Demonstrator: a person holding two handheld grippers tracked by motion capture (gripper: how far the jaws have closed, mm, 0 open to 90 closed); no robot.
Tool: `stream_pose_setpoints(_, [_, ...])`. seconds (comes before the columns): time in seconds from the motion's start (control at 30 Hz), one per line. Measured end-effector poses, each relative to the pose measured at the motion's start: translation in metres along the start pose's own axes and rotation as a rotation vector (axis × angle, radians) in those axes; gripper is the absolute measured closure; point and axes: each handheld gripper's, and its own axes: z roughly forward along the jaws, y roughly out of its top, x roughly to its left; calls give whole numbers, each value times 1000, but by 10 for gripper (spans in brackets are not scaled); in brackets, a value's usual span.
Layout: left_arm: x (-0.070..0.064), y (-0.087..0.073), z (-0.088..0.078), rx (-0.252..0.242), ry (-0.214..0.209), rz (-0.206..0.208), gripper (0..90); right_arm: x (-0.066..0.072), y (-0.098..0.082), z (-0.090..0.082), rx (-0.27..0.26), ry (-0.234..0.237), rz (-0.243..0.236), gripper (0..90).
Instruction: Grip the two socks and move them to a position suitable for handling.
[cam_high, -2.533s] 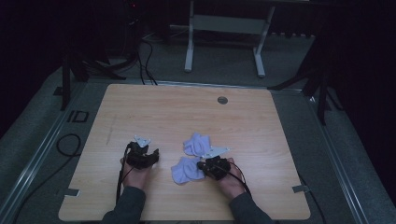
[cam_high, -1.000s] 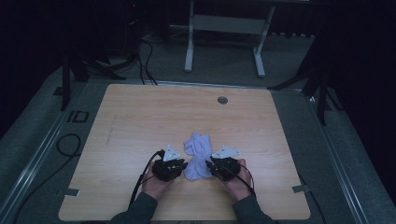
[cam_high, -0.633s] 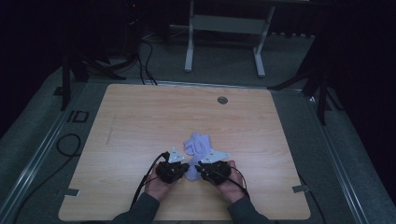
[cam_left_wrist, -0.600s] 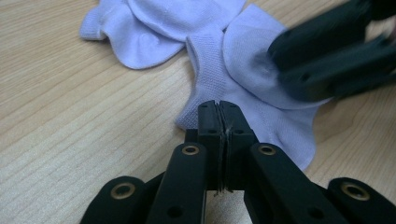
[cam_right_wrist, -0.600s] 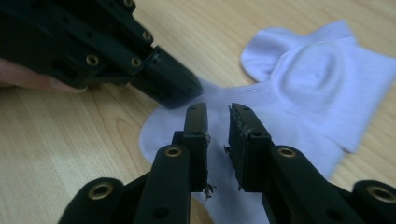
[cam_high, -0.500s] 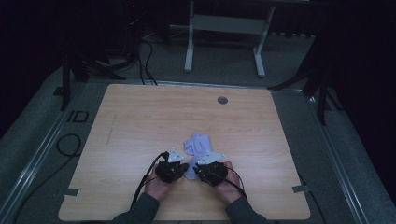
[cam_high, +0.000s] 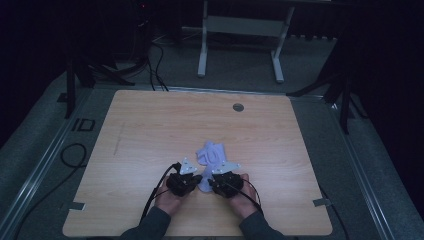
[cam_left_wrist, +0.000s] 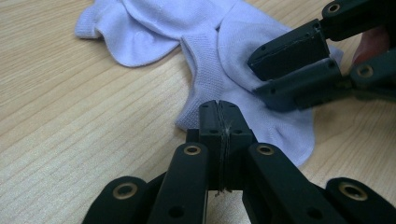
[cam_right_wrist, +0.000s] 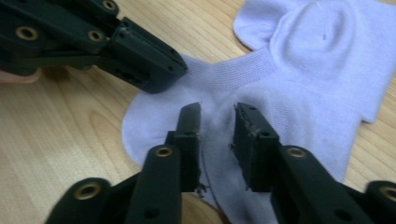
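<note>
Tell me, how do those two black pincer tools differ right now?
The left gripper has its jaws pressed together at the edge of the near sock, seemingly pinching its hem; the right gripper shows a gap between its jaws, which have just been opening slightly, with sock fabric lying in that gap. The left gripper comes at the sock from its left side, the right gripper from the other. Both are black, hand-held, and low over the wooden table.

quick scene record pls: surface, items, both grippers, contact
surface: light wooden table
items: pale lilac fabric socks, bunched together near the person's edge
left gripper: jaws shut at the sock's edge; whether fabric is pinched, unclear
right gripper: jaws part open over the sock, fabric between them, jaws just opening slightly
contact: both grippers' tips on the same sock, close together
</note>
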Motion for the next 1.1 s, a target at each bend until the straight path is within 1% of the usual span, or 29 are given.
stream_pose_setpoints(0.03, [0, 0, 0, 0, 0, 0, 896, -1, 0, 0, 3, -1, 6, 772])
stream_pose_setpoints(0.07, [0, 0, 0, 0, 0, -2, 896, -1, 0, 0, 3, -1, 6, 772])
stream_pose_setpoints(0.13, [0, 0, 0, -1, -1, -1, 896, -5, 1, -1, 8, -2, 39, 849])
stream_pose_setpoints(0.17, [0, 0, 0, 0, -1, 0, 896, -6, 1, -1, 9, 1, 52, 860])
stream_pose_setpoints(0.2, [0, 0, 0, -3, -1, -2, 896, -11, 0, -3, 14, 41, 104, 869])
stream_pose_setpoints(0.23, [0, 0, 0, -3, -1, -2, 896, -11, 0, -3, 14, 41, 104, 869])
stream_pose_setpoints(0.27, [0, 0, 0, -4, -1, -1, 896, -15, -1, -4, 10, 71, 140, 871])
stream_pose_setpoints(0.3, [0, 0, 0, -6, 0, -2, 896, -16, -1, -6, 7, 83, 152, 871])
stream_pose_setpoints(0.33, [1, 0, 1, -8, 0, -2, 896, -16, -1, -6, 7, 83, 152, 871])
stream_pose_setpoints(0.37, [1, 0, 1, -10, 0, -5, 896, -17, 0, -8, 3, 93, 160, 871])
stream_pose_setpoints(0.4, [1, 0, 1, -10, 1, -5, 896, -19, 1, -13, -16, 100, 169, 871])
stream_pose_setpoints(0.43, [1, 0, 1, -10, 3, -2, 896, -19, 1, -13, -16, 100, 169, 871])
stream_pose_setpoints(0.47, [1, 0, 1, -10, 4, -2, 896, -22, 2, -21, -34, 102, 178, 871])
stream_pose_setpoints(0.5, [1, 0, 1, -9, 5, 0, 896, -22, 2, -21, -34, 102, 178, 871])
stream_pose_setpoints(0.57, [0, -1, 0, -10, 11, 5, 895, -28, 0, -33, -50, 84, 191, 870])
stream_pose_setpoints(0.6, [0, -1, 0, -10, 11, 5, 895, -31, -2, -36, -56, 68, 195, 870])
stream_pose_setpoints(0.63, [0, -1, 0, -10, 13, 7, 895, -31, -2, -36, -56, 68, 195, 870])
stream_pose_setpoints(0.67, [0, -1, 1, -10, 13, 6, 895, -38, -6, -43, -59, 35, 208, 869])
stream_pose_setpoints(0.7, [0, -1, 1, -11, 12, 5, 895, -38, -6, -43, -59, 35, 208, 869])
stream_pose_setpoints(0.73, [0, -1, 1, -11, 11, 4, 895, -44, -9, -48, -63, 14, 221, 867])
stream_pose_setpoints(0.77, [0, -1, 1, -11, 10, 3, 895, -44, -9, -48, -63, 14, 221, 867])
stream_pose_setpoints(0.8, [0, -1, 1, -12, 11, 3, 894, -51, -12, -53, -64, -8, 229, 860])
stream_pose_setpoints(0.83, [0, -1, 1, -13, 12, 3, 893, -54, -14, -55, -64, -13, 238, 860])
stream_pose_setpoints(0.87, [0, -1, 1, -13, 11, 2, 893, -54, -14, -55, -64, -13, 238, 854])
stream_pose_setpoints(0.9, [0, -1, 1, -15, 10, 1, 893, -61, -18, -58, -57, -29, 252, 846])
stream_pose_setpoints(0.93, [0, -1, 1, -14, 10, 3, 893, -61, -18, -58, -57, -29, 252, 846])
stream_pose_setpoints(1.03, [0, -1, 1, -14, 13, 6, 893, -69, -22, -60, -34, -56, 264, 834])
stream_pose_setpoints(1.07, [0, -1, 1, -14, 14, 6, 893, -71, -23, -61, -22, -64, 268, 824])
stream_pose_setpoints(1.1, [0, -1, 1, -15, 15, 9, 892, -74, -26, -62, 5, -92, 265, 808])
